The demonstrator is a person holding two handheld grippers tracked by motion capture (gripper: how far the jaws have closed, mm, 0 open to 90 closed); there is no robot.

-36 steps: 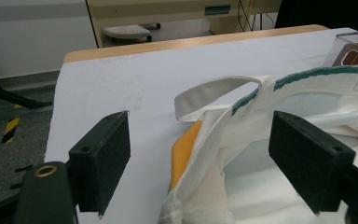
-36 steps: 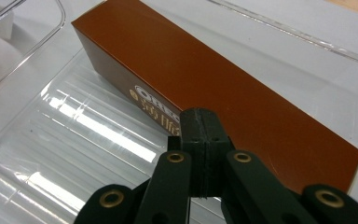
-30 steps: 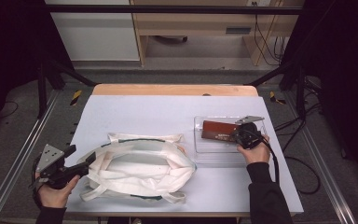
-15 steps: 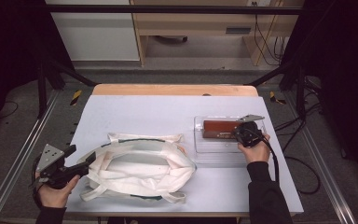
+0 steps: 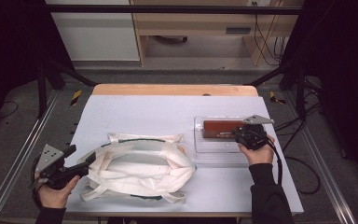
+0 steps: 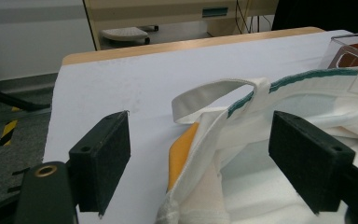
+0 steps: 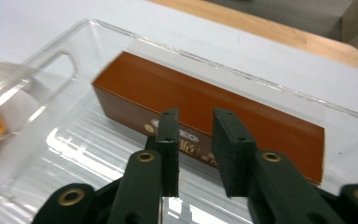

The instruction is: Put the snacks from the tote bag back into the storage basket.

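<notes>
On the white table [image 5: 135, 112], a white cloth bag [image 5: 140, 169] with green trim is laid flat at the near left, its mouth turned upward; a clear plastic tray [image 5: 214, 151] is placed at the right, well apart from the table's far wooden edge and just beside the bag. A brown box [image 5: 220, 129] is seated lengthwise along the far wall of the tray; in the right gripper view the box [image 7: 200, 105] is seen lying flat on the ribbed tray floor [image 7: 74, 149], with printed lettering on its near side. The right gripper [image 5: 246, 135] is held over the tray at the near side of the box; its jaws are set narrowly apart, a small gap being visible between them [image 7: 195, 140], and nothing is gripped; contact with the box cannot be determined. The left gripper [image 5: 81, 161] is held at the bag's left end; in the left gripper view its jaws are spread wide [image 6: 200, 158], with the bag's rim and a handle loop [image 6: 214, 95] lying between them but not clamped; an orange item [image 6: 182, 151] is seen just inside the bag's edge.
</notes>
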